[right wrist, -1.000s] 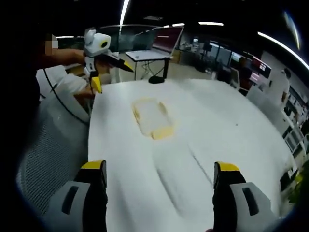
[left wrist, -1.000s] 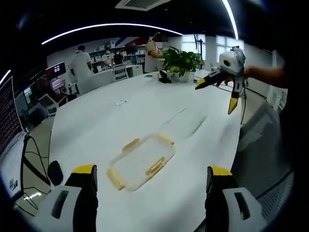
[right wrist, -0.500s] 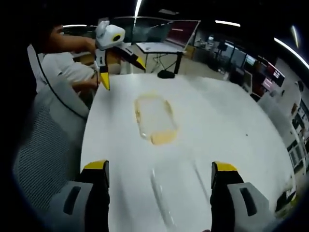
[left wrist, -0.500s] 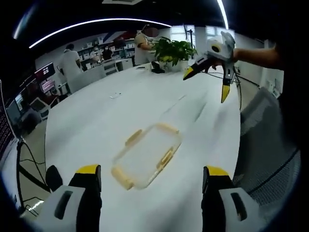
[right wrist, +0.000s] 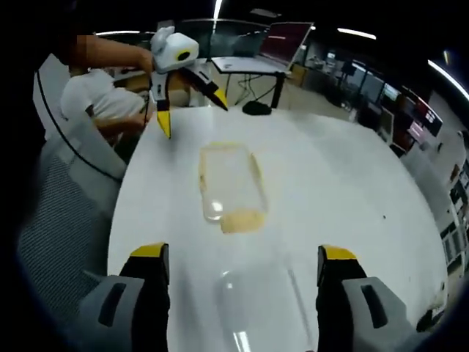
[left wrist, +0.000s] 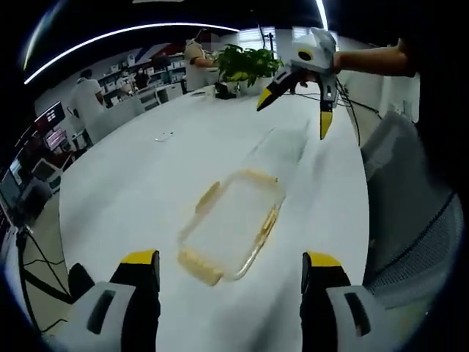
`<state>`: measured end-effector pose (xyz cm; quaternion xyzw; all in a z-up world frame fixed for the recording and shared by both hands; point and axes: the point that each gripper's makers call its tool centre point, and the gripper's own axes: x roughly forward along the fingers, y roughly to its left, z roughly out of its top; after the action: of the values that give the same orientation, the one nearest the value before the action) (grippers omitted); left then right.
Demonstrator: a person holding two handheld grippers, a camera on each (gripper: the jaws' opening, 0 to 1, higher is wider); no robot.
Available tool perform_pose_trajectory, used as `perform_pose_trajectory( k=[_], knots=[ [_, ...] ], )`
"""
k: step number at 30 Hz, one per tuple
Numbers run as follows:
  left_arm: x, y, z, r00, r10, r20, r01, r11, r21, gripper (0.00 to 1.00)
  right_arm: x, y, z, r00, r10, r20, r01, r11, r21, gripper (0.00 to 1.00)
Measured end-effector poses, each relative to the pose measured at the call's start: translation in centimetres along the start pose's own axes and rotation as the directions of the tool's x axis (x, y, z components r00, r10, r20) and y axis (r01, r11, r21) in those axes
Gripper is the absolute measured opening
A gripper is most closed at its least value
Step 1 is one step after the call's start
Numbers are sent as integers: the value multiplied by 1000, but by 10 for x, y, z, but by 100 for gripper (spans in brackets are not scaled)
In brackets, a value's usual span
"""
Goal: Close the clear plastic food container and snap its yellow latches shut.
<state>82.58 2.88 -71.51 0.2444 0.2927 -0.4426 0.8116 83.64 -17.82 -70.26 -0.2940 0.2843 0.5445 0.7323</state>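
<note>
In the left gripper view, the long white oval table [left wrist: 146,183] is stretching away with broad bare surface on every side of the one clear rectangular plastic food container with yellow latches [left wrist: 233,224], which is lying flat near the table's near end, well in from both long edges. The left gripper [left wrist: 231,268] is hanging above the near edge with its two yellow-tipped jaws spread wide, grasping nothing and touching nothing. The right gripper [left wrist: 300,103] is hovering beyond the container, jaws splayed apart and empty. One leafy green potted plant [left wrist: 245,64] is standing at the far end. In the right gripper view, the same container [right wrist: 229,185] is sitting mid-table, with open tabletop [right wrist: 352,176] around it. The right gripper [right wrist: 245,264] is poised over bare table, jaws wide and released. The left gripper [right wrist: 189,103] is floating beyond the container's far end, likewise spread and carrying nothing, apart from the container.
</note>
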Motion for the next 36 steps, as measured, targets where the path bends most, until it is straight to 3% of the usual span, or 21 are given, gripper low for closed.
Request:
perform_pose_trajectory(
  k=[16, 36],
  knots=[
    [18, 22, -13, 992, -78, -101, 91, 987, 133, 63, 31, -11, 8, 998, 50, -37, -52, 998, -39, 73],
    [36, 33, -32, 964, -135, -227, 194, 946, 261, 47, 69, -6, -10, 983, 114, -143, -130, 985, -110, 59]
  ],
)
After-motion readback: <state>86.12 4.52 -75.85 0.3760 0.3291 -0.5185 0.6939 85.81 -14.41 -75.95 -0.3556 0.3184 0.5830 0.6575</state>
